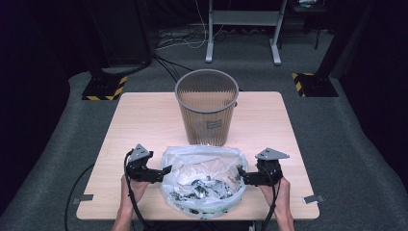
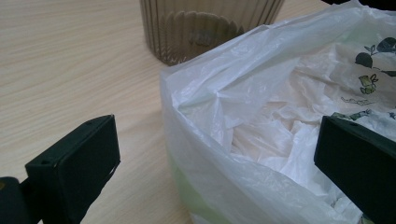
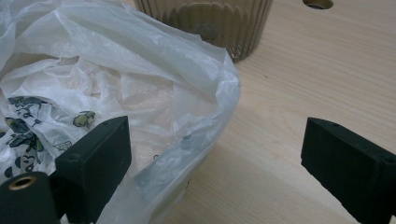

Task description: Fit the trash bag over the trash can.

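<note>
We saw a clear plastic bag (image 1: pixel 202 180) sitting on the wooden table (image 1: pixel 144 120), near the front edge. It stood just in front of a grey bin (image 1: pixel 207 106). The bag was open at the top, with crumpled white paper and bits with a leafy print (image 1: pixel 199 187) inside. The left gripper (image 1: pixel 163 172) was at the bag's left rim. Its jaws were spread wide, one outside the rim and one over the inside. The right gripper (image 1: pixel 242 174) was at the right rim, also spread wide, with the rim running between its jaws. Neither one pinched the bag yet.
</note>
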Action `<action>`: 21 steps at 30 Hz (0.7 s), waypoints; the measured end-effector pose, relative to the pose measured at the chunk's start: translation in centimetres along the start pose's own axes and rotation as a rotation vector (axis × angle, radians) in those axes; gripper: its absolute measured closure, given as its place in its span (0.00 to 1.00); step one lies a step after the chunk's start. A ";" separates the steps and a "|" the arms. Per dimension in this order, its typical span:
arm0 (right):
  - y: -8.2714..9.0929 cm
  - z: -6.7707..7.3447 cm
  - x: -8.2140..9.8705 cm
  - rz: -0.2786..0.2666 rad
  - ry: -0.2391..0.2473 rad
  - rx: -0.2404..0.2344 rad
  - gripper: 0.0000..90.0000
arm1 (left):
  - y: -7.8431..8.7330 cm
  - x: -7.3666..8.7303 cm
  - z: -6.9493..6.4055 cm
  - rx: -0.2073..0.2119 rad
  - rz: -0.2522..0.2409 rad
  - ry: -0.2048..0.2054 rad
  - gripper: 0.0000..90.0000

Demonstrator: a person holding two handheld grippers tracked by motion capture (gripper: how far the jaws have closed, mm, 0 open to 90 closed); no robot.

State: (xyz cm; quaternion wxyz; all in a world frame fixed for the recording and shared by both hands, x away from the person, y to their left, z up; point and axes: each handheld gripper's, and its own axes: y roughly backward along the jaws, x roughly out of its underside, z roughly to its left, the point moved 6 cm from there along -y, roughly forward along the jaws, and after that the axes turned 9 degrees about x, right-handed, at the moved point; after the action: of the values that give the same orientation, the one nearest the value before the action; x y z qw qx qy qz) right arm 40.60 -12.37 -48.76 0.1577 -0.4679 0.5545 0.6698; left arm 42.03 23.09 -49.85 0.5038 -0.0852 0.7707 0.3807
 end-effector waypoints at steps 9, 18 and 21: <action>-0.9 0.6 0.9 0.019 -0.007 -0.024 0.11 | -1.5 0.9 -0.2 0.033 0.028 0.017 0.00; -1.5 0.8 2.0 0.037 -0.042 -0.045 0.10 | -2.5 1.8 -0.3 0.060 0.052 0.037 0.00; -1.7 0.9 2.4 0.041 -0.049 -0.050 0.10 | -2.8 2.3 -0.4 0.065 0.063 0.050 0.00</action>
State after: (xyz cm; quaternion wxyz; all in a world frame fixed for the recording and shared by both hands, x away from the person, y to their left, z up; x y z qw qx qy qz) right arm 40.16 -11.73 -51.73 0.1457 -0.4436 0.5431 0.6978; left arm 42.10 21.44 -53.13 0.4745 -0.0539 0.7974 0.3689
